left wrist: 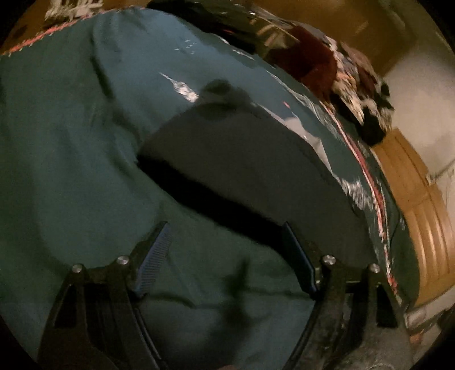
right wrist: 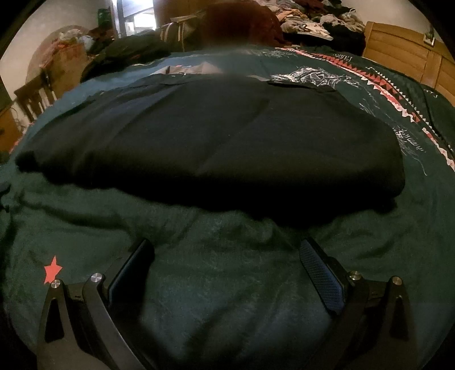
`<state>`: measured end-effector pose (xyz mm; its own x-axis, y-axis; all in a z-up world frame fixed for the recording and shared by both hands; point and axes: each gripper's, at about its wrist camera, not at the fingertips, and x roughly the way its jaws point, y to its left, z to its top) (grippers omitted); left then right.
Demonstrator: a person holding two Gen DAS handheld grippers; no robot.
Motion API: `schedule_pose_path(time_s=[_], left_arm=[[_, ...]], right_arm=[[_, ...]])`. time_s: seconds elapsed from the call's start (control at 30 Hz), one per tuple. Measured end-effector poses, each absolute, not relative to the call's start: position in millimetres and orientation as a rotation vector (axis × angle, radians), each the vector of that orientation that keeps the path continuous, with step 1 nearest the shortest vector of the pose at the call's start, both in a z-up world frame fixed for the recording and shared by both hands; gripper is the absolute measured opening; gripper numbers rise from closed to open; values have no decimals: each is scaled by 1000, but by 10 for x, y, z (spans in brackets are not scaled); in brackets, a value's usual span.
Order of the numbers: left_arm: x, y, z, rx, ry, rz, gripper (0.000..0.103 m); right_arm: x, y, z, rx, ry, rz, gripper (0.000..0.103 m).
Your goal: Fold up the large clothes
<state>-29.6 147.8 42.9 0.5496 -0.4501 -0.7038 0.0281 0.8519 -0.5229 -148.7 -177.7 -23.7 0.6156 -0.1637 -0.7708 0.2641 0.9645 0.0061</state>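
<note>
Spread across the bed (right wrist: pixel 85 227), a dark garment (right wrist: pixel 213 148) is lying part-folded; both the left gripper (left wrist: pixel 224 242) and right gripper (right wrist: pixel 227 256) are hovering wide open, empty, probably needing its near edge next.

1 dark garment (right wrist: pixel 213 148) lies on 1 bed (right wrist: pixel 227 284), which wears 1 teal cover with 1 red star (right wrist: pixel 52 271) and 1 red-and-white zigzag band (right wrist: pixel 378 85). 2 grippers show: 1 left gripper (left wrist: pixel 224 250), 1 right gripper (right wrist: pixel 227 264). 1 heap of mixed clothes (right wrist: pixel 318 20) lies beyond.
</note>
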Motion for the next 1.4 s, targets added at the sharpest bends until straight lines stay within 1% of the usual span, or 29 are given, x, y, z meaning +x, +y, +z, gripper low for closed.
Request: schedule_pose_path(time_s=[0.27, 0.37, 0.47, 0.53, 0.57, 0.6, 0.63, 0.67, 0.7, 0.77, 0.83, 0.9, 1.0, 1.13, 1.2, 1.4], left_arm=[[48, 1530, 294, -622, 959, -256, 78], [45, 1548, 280, -633, 950, -244, 78], [79, 1536, 254, -579, 942, -235, 72], [120, 1541, 252, -535, 935, -222, 51], [146, 1546, 245, -532, 931, -223, 45], [165, 1560, 242, -535, 926, -224, 31], [180, 1578, 242, -537, 919, -225, 18], [198, 1593, 245, -536, 911, -230, 14], [212, 1605, 250, -528, 903, -228, 9], [229, 1621, 257, -518, 891, -227, 9], [293, 1599, 216, -515, 906, -237, 10], [316, 1603, 165, -516, 907, -233, 10], [302, 1537, 188, -456, 893, -222, 10], [180, 1393, 380, -324, 819, -204, 4], [62, 1211, 549, -191, 748, -200, 2], [-184, 629, 721, 120, 607, -266, 2]], right_arm=[[-1497, -1772, -245, 122, 874, -248, 103], [-1495, -1779, -242, 123, 875, -247, 103], [-1497, -1775, -232, 118, 878, -248, 103], [-1512, -1761, -200, 108, 892, -244, 103], [-1523, -1746, -170, 99, 907, -241, 103], [-1554, -1716, -96, 90, 923, -222, 99], [-1588, -1685, -26, 84, 927, -205, 97], [-1619, -1650, 60, 79, 927, -186, 94], [-1652, -1599, 218, 81, 916, -149, 94], [-1639, -1522, 455, 95, 888, -90, 94], [-1450, -1462, 751, 131, 850, -5, 95], [-1188, -1444, 924, 170, 831, 48, 102], [-470, -1338, 1127, 228, 824, 137, 102], [427, -1044, 1182, 268, 885, 246, 102], [849, -861, 1147, 277, 933, 299, 102], [1678, -316, 834, 252, 1135, 414, 102]])
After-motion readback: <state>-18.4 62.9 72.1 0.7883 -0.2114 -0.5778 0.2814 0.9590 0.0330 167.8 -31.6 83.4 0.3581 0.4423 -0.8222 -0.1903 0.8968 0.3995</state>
